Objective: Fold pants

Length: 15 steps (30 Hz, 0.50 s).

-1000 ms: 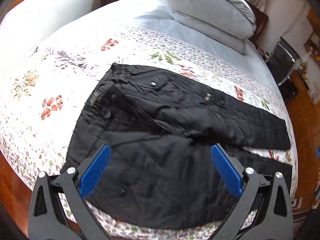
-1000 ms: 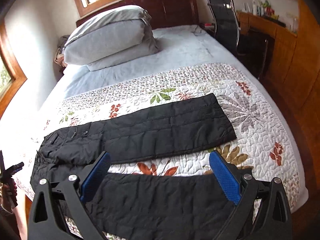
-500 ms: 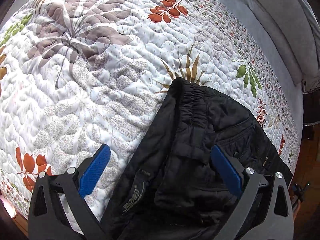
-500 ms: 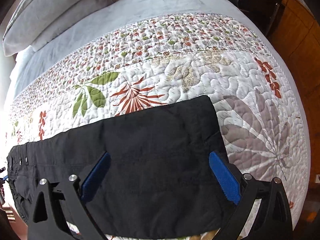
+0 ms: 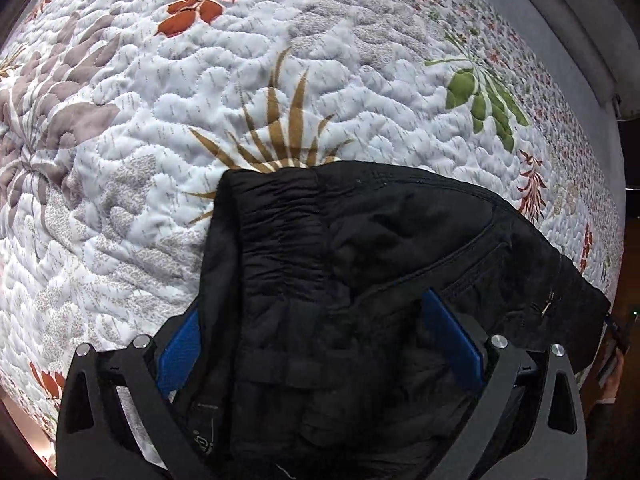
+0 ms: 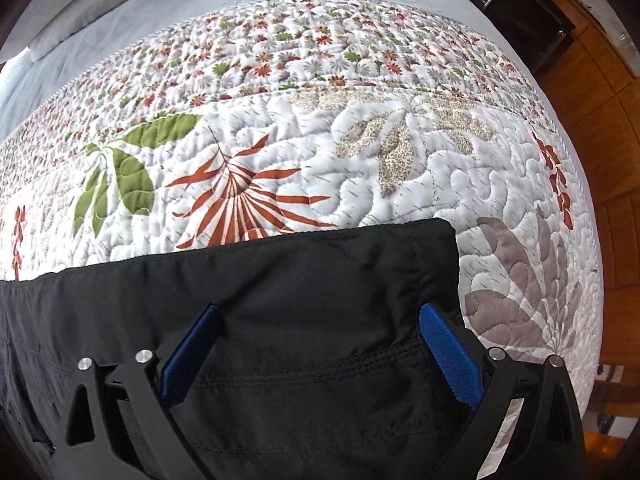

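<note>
Left gripper point(image 5: 320, 344): black angular frame with silver bolts; its blue ribbed fingers point(image 5: 452, 344) are spread wide, straddling the waist end of the pants with nothing pinched between them. The left pad is partly hidden by cloth.
Right gripper point(image 6: 320, 356): same black frame; its blue fingers point(image 6: 448, 356) are also spread apart, one on the leg cloth, the other right at the hem corner. They rest against the fabric without clamping it.
Pants, waist end point(image 5: 360, 280): black, matte, slightly crumpled cloth lying on the quilt; a gathered elastic waistband runs in tight vertical puckers, a slanted stitched pocket seam sits beside it, and a small metal zipper pull glints further along the leg.
Pants, leg end point(image 6: 280, 300): smooth black fabric with soft creases, a double row of stitching across it, and a straight squared hem with a faint gather near the corner.
Quilt point(image 6: 360, 160): white, puffy, stitched in wavy scallops, printed with rust-red fronds, green leaves, tan and grey-brown foliage; it lies under the pants and extends beyond them, ending in a band of small flowers.
Sheet point(image 6: 200, 12): plain pale grey, smooth, beyond the quilt's flowered band.
Wooden furniture point(image 6: 592, 80): orange-brown panels past the quilt's far-right edge.
</note>
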Each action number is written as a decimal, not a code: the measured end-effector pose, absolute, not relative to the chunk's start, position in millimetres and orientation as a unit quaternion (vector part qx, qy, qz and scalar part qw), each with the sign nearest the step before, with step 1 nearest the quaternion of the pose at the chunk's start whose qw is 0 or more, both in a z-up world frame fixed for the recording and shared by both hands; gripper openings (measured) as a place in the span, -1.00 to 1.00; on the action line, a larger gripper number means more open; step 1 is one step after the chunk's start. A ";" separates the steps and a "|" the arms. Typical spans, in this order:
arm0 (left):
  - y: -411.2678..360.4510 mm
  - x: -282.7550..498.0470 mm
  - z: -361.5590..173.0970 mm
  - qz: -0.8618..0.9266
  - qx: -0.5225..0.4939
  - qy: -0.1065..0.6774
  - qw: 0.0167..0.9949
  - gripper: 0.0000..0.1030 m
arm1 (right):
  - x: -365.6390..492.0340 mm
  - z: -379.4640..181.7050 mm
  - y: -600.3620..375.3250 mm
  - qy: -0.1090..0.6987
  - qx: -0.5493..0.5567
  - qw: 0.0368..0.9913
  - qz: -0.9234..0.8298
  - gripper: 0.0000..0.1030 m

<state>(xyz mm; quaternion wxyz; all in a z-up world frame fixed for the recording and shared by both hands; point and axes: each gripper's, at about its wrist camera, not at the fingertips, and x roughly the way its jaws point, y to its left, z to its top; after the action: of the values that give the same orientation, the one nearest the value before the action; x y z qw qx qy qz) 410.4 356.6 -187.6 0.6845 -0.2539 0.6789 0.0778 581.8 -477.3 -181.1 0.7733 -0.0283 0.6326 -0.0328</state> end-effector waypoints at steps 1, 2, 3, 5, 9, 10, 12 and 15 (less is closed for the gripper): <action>351.6 411.4 -188.1 0.071 -0.249 0.683 0.683 0.94 | 581.5 -181.4 -477.6 0.633 -0.029 0.773 -0.031 0.94; 347.1 412.2 -188.5 0.069 -0.237 0.688 0.683 0.93 | 580.4 -181.4 -477.3 0.631 -0.032 0.775 -0.031 0.85; 344.5 413.0 -189.2 0.069 -0.228 0.691 0.683 0.93 | 582.1 -181.9 -479.5 0.628 -0.035 0.777 -0.031 0.69; 345.6 411.9 -190.5 0.073 -0.233 0.686 0.685 0.93 | 580.7 -176.6 -480.2 0.622 -0.047 0.780 -0.039 0.35; 342.1 412.6 -182.8 0.076 -0.224 0.673 0.701 0.84 | 575.2 -163.0 -483.4 0.619 -0.065 0.781 -0.044 -0.63; 337.1 413.4 -180.5 0.073 -0.208 0.676 0.703 0.60 | 574.4 -161.1 -480.5 0.618 -0.071 0.782 -0.043 -0.75; 328.6 413.2 -174.9 0.069 -0.200 0.675 0.706 0.17 | 572.3 -157.3 -471.7 0.613 -0.091 0.784 -0.039 -0.94; 324.2 410.5 -164.7 0.052 -0.217 0.668 0.710 -0.36 | 564.1 -144.2 -463.4 0.594 -0.106 0.797 -0.032 -0.97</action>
<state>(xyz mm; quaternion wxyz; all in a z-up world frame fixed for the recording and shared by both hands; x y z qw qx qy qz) 410.5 324.2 -164.7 0.7103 -0.2165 0.6677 0.0525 564.1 -463.4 -144.2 0.7966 -0.1055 0.5943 -0.0324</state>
